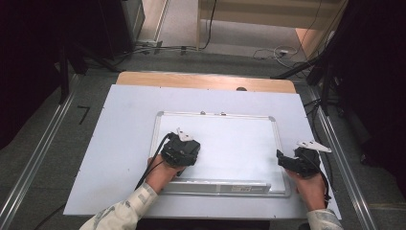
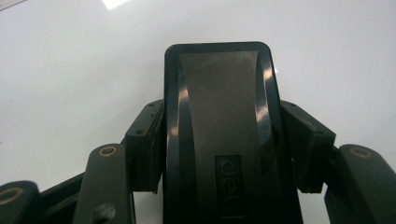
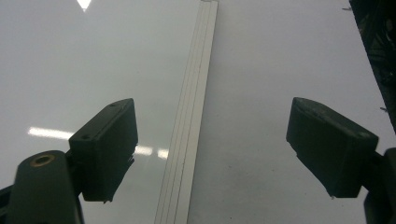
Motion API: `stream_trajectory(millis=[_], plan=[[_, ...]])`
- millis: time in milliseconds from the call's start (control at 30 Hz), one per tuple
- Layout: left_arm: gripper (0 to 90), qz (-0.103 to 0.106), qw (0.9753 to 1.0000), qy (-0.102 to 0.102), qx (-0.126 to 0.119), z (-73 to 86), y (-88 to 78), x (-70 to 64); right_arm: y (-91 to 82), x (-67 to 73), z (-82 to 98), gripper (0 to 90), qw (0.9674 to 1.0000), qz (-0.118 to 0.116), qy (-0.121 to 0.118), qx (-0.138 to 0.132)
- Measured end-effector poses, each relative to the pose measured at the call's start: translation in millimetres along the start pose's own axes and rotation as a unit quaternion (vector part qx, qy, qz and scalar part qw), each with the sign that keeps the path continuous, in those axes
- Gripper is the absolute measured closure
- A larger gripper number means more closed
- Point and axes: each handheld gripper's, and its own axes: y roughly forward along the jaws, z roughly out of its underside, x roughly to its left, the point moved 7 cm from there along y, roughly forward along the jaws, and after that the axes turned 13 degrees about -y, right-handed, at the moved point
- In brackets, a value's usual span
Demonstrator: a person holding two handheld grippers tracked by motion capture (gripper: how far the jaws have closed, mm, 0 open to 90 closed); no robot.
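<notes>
Left gripper [image 2: 219,154] clamped on black eraser [image 2: 219,116] mid-frame over whiteboard [image 1: 230,143], looks light, rigid, glossy-slick so hold the long sides; right gripper [image 3: 210,149] wide open, empty

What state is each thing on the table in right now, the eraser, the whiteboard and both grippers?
Eraser: clamped between the left gripper's jaws, lying on the board.
Whiteboard: flat on the table, no marks to be seen.
Left gripper: shut on the eraser.
Right gripper: open, nothing between the jaws, over the whiteboard's right frame edge.
</notes>
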Motion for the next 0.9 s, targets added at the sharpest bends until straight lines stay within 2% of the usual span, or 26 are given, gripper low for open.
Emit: stream_trajectory(millis=[167, 500, 633, 767, 900], plan=[[40.4, -0.001, 1.0, 0.0, 0.0, 0.5, -0.9, 0.8, 0.1, -0.1, -0.1, 15.2, 1.0, 0.0, 0.0, 0.0], [40.3, -0.001, 0.9998, -0.015, -0.01, -0.4, -6.7, 6.0, 0.2, 0.0, -0.8, 15.2, 1.0, 0.0, -0.001, -0.002], [40.2, 0.0, 0.9993, -0.026, -0.025, -6.0, -12.9, 7.9, 0.8, 0.9, -1.2, 15.2, 1.0, -0.002, -0.001, -0.001], [40.1, -0.004, 0.9991, -0.03, -0.031, -8.9, -16.1, 9.9, 0.7, 1.0, -1.0, 15.2, 1.0, -0.001, -0.002, 0.0], [40.1, -0.004, 0.9979, -0.04, -0.051, -17.9, -24.8, 14.5, 0.2, 0.5, -0.7, 15.2, 1.0, 0.0, -0.001, 0.0]])
